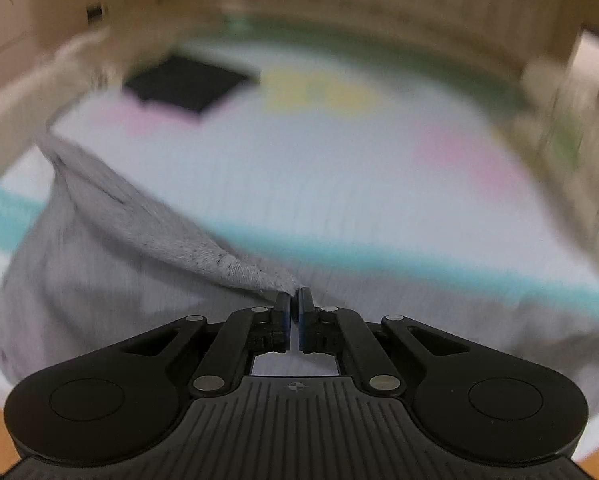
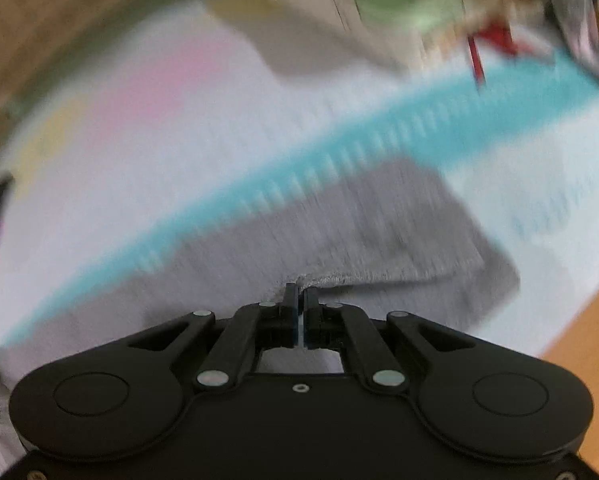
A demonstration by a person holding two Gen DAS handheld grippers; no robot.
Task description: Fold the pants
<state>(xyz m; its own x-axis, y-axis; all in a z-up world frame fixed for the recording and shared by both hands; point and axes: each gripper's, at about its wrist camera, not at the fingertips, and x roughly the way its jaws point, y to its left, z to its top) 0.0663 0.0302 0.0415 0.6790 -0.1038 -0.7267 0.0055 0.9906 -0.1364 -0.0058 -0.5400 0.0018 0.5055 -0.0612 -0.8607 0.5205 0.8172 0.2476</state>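
The grey pants (image 1: 99, 264) lie on a pale mat with a teal stripe (image 1: 379, 256). My left gripper (image 1: 294, 294) is shut on a hemmed edge of the pants, and the cloth stretches up and away to the left from the fingers. In the right wrist view my right gripper (image 2: 300, 290) is shut on another edge of the grey pants (image 2: 359, 232), which spread ahead and to the right over the mat's teal stripe (image 2: 299, 160). Both views are motion-blurred.
A black flat square object (image 1: 191, 80) lies at the far left of the mat. Wooden walls (image 1: 379, 4) ring the far side. Blurred clutter with a red item (image 2: 495, 40) sits at the far right. Wooden floor (image 2: 587, 340) shows beyond the mat's edge.
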